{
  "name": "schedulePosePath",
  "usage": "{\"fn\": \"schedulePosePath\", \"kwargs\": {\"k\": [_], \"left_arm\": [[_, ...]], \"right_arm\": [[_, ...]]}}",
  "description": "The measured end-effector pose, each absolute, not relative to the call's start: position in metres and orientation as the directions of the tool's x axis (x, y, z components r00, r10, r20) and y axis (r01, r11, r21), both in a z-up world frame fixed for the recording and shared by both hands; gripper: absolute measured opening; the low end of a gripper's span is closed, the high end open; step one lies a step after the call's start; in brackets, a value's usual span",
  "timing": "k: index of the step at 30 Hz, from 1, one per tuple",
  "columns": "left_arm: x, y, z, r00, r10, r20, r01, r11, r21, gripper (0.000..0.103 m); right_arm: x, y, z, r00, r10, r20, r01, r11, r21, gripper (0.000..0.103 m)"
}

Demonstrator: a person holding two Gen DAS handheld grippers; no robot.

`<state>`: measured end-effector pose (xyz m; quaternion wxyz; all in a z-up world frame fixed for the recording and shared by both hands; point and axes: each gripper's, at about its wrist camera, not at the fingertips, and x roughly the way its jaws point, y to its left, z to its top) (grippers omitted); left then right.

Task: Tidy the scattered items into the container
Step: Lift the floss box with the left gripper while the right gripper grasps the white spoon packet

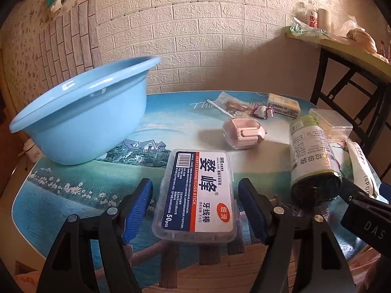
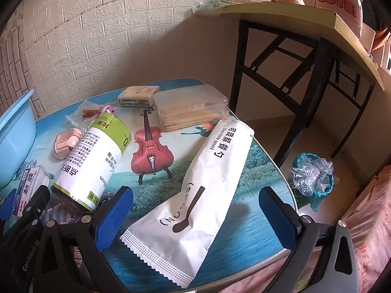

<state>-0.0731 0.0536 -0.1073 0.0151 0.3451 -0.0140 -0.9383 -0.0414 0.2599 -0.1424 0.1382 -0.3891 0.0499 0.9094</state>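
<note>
A clear floss-stick box (image 1: 195, 195) with a blue and white label lies on the printed tabletop (image 1: 73, 183) between the blue pads of my left gripper (image 1: 195, 207). A gap shows on each side, so the gripper is open. The light blue basin (image 1: 80, 112) stands at the back left. In the right wrist view, a white spoon packet (image 2: 202, 183) lies slantwise between the wide-apart fingers of my open right gripper (image 2: 195, 217), untouched. A green and white roll (image 2: 92, 158) lies between the two grippers.
A pink case (image 1: 244, 133), a small plastic bag (image 1: 229, 103), a cream box (image 2: 138, 95) and a clear lidded box (image 2: 190, 107) lie farther back. A folding table (image 2: 281, 14) stands to the right, with a crumpled plastic bag (image 2: 312, 175) on the floor.
</note>
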Motion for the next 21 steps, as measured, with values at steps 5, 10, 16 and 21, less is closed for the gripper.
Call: {"fn": "schedulePosePath", "kwargs": {"k": [5,10,16,21], "left_arm": [[-0.077,0.054,-0.109,-0.775,-0.038,-0.631,0.014,-0.999,0.042,0.055],[-0.076,0.056,-0.109,-0.784,-0.032,-0.62,0.0,-0.999,0.052,0.053],[-0.074,0.051,-0.105,-0.787,-0.018,-0.616,-0.005,-0.999,0.036,0.053],[-0.066,0.048,-0.087,-0.812,0.008,-0.584,-0.015,-1.0,0.007,0.053]], "right_arm": [[-0.042,0.263,-0.148,-0.658,0.204,-0.725,-0.291,-0.957,-0.005,0.101],[-0.037,0.262,-0.145,-0.693,0.196,-0.694,-0.26,-0.966,-0.013,0.067],[-0.031,0.264,-0.144,-0.709,0.193,-0.678,-0.255,-0.967,-0.009,0.041],[-0.022,0.265,-0.132,-0.733,0.214,-0.645,-0.255,-0.966,-0.031,0.034]]}}
